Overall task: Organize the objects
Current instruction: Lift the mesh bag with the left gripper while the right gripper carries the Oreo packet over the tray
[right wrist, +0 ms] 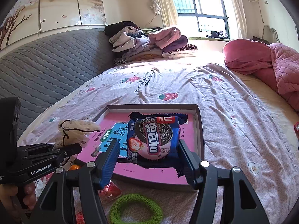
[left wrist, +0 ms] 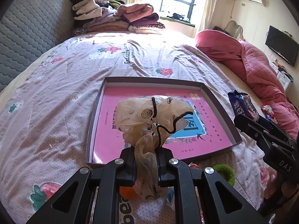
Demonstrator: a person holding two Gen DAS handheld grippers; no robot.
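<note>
- Our left claw point(left wrist: 145, 160) is clamped on the sheer beige scrunchie point(left wrist: 149, 115), box point(left wrist: 214, 93) just ahead.
- Our right claw point(right wrist: 149, 156) pinches the cookie packet point(right wrist: 155, 140); green hair tie point(right wrist: 135, 209) below it.

We look from both wrists low over the bed point(left wrist: 56, 112), facing the window point(right wrist: 203, 9). Both views share the nearby shallow box point(left wrist: 220, 100), left camera slightly nearer.
</note>
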